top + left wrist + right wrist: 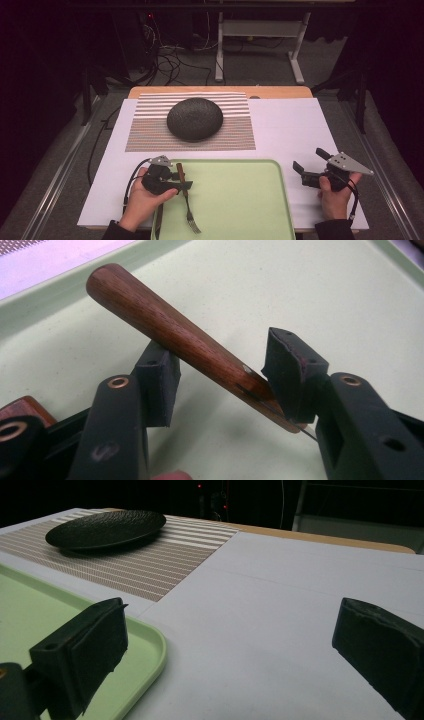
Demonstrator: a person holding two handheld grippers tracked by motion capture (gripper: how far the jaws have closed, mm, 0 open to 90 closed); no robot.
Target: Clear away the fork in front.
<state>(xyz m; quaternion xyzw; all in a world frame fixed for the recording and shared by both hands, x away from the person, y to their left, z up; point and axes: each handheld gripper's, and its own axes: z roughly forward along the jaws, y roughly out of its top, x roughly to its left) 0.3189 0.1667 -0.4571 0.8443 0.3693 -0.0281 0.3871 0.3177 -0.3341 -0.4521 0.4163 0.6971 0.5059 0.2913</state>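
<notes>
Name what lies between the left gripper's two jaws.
In the left gripper view, the fork's wooden handle lies slantwise between the open left gripper, over the green tray.

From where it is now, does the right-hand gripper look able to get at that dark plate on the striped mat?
Probably yes. The right gripper stands open over bare white table beside the green tray, and nothing lies between it and the dark plate on the striped mat. It would have to reach forward and across.
</notes>
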